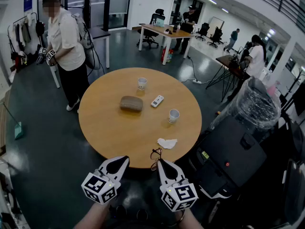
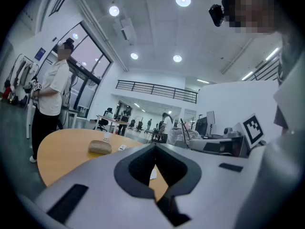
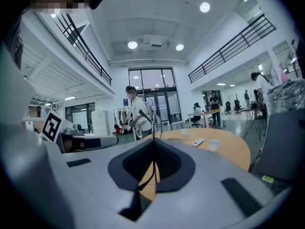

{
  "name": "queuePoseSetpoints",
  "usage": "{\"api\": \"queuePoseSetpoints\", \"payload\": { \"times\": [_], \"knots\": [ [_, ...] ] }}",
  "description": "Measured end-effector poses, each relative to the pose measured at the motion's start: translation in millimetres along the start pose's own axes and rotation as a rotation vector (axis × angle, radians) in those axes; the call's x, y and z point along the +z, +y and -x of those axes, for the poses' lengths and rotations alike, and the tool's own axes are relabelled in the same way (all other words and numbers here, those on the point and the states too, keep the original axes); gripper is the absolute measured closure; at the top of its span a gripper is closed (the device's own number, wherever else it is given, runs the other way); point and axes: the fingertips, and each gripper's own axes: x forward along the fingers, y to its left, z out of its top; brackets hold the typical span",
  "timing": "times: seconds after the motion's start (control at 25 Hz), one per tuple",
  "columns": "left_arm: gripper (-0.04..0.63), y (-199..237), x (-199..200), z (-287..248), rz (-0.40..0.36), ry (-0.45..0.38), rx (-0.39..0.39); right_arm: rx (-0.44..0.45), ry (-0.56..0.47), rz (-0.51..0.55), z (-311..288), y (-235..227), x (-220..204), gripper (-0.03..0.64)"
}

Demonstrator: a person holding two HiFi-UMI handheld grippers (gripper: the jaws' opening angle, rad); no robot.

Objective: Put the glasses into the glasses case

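Observation:
The closed brown glasses case (image 1: 131, 103) lies near the middle of the round wooden table (image 1: 109, 132), and shows small in the left gripper view (image 2: 100, 147). The dark-framed glasses (image 1: 155, 154) hang at the table's near edge, pinched in my right gripper (image 1: 160, 161). In the right gripper view a thin dark temple arm (image 3: 152, 128) rises from between the shut jaws of that gripper (image 3: 153, 146). My left gripper (image 1: 123, 160) hovers just off the near edge, left of the glasses. Its jaws meet at the tip with nothing between them (image 2: 154, 147).
On the table stand a paper cup (image 1: 142, 83), a second cup (image 1: 174, 115), a white remote (image 1: 157, 100) and a crumpled tissue (image 1: 167, 143). A person (image 1: 64, 46) stands beyond the table's far left. A black machine (image 1: 228, 151) and a plastic-wrapped bundle (image 1: 255, 106) crowd the right.

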Motion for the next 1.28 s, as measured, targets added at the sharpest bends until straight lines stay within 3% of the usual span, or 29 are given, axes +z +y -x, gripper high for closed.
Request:
{"api": "queuePoseSetpoints", "payload": {
  "times": [0.8,1.28],
  "knots": [
    [0.589,8.8,-1.5,11.3,0.017,-0.022,0.041,0.034,0.014,-0.011,-7.4,8.6,-7.5,0.624],
    [0.589,39.3,-3.9,25.8,0.050,0.004,0.004,0.025,0.020,-0.036,-34.2,29.3,-6.5,0.624]
  ]
}}
